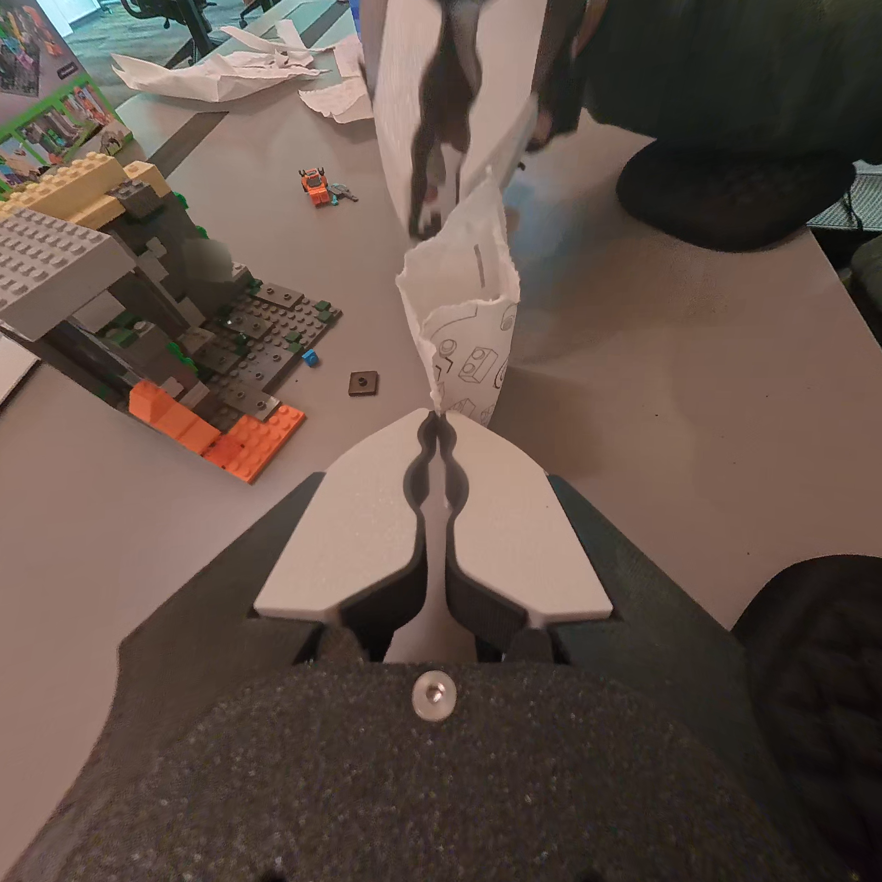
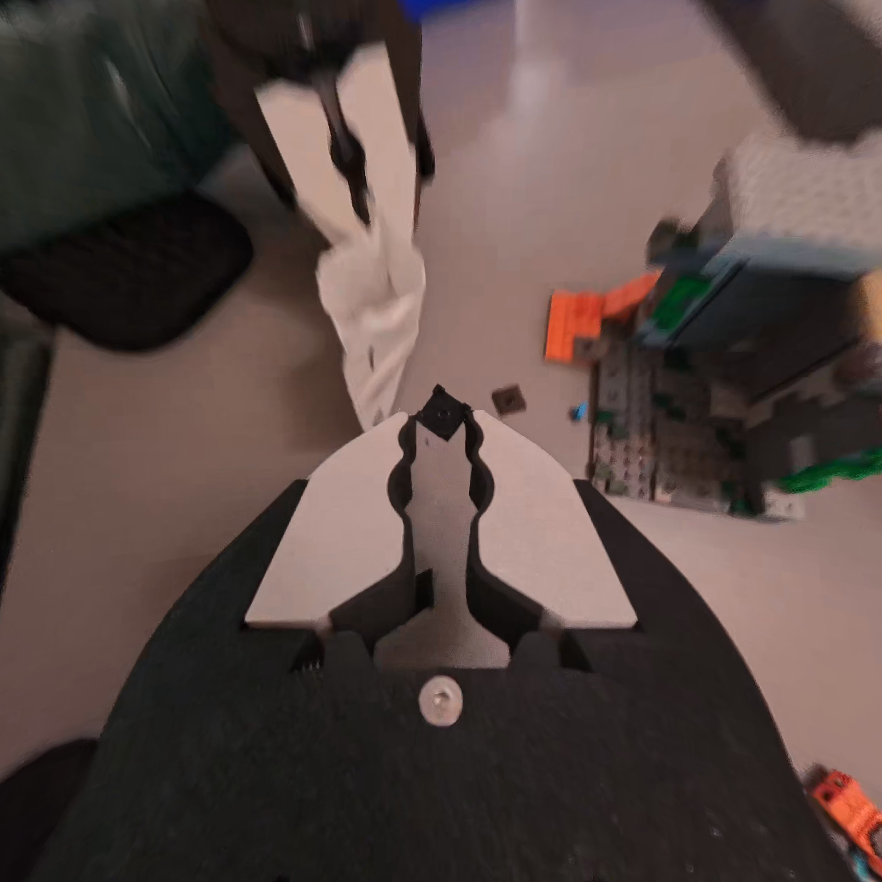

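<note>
Left hand-held gripper (image 1: 438,420) pinches torn paper bag (image 1: 465,324); right hand-held gripper (image 2: 441,420) clamps black plate (image 2: 440,417); brick model (image 1: 157,334) nearby.

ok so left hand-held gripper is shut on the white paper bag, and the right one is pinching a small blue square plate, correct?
Not quite: the plate in the right hand-held gripper is black, not blue, as the right wrist view shows. The left hand-held gripper is indeed shut on the white paper bag.
</note>
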A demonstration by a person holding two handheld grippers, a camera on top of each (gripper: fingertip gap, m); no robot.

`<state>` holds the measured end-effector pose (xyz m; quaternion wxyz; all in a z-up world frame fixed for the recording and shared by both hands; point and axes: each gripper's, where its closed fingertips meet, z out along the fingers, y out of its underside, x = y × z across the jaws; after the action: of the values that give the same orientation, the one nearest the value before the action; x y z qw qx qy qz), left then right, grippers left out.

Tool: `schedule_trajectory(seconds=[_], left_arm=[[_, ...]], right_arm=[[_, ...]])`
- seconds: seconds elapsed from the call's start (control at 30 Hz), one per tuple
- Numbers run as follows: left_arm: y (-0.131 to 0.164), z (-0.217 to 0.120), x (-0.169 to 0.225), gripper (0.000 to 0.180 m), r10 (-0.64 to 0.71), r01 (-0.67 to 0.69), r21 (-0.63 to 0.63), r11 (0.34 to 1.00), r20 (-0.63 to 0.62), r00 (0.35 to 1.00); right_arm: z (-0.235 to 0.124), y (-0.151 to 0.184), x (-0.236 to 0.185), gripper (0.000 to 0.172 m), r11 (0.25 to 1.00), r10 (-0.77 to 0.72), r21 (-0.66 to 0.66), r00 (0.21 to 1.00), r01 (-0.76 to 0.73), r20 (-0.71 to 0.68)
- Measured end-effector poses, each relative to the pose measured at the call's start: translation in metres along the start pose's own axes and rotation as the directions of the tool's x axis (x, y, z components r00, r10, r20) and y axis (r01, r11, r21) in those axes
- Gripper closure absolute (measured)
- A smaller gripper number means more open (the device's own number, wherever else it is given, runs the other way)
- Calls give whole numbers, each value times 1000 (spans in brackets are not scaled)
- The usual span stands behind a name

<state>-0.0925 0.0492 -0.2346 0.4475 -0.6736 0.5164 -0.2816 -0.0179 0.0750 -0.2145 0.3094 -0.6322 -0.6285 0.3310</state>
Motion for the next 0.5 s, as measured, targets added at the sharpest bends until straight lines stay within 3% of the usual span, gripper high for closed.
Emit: schedule_trajectory(seconds=[0.13, 0.3, 0.5], left_arm=[[-1, 1, 0, 180, 6, -6, 2, 1000, 3, 1000], [-2, 2, 2, 180, 10, -10, -3, 1000, -2, 1000], [-2, 1, 3, 180, 12, -12, -6, 1000, -4, 1000]], right_arm=[[-20, -57, -19, 152, 970, -43, 239, 999, 43, -7], [10, -55, -30, 151, 981, -99, 165, 995, 101, -24], [21, -49, -27, 131, 983, -55, 176, 998, 51, 16]])
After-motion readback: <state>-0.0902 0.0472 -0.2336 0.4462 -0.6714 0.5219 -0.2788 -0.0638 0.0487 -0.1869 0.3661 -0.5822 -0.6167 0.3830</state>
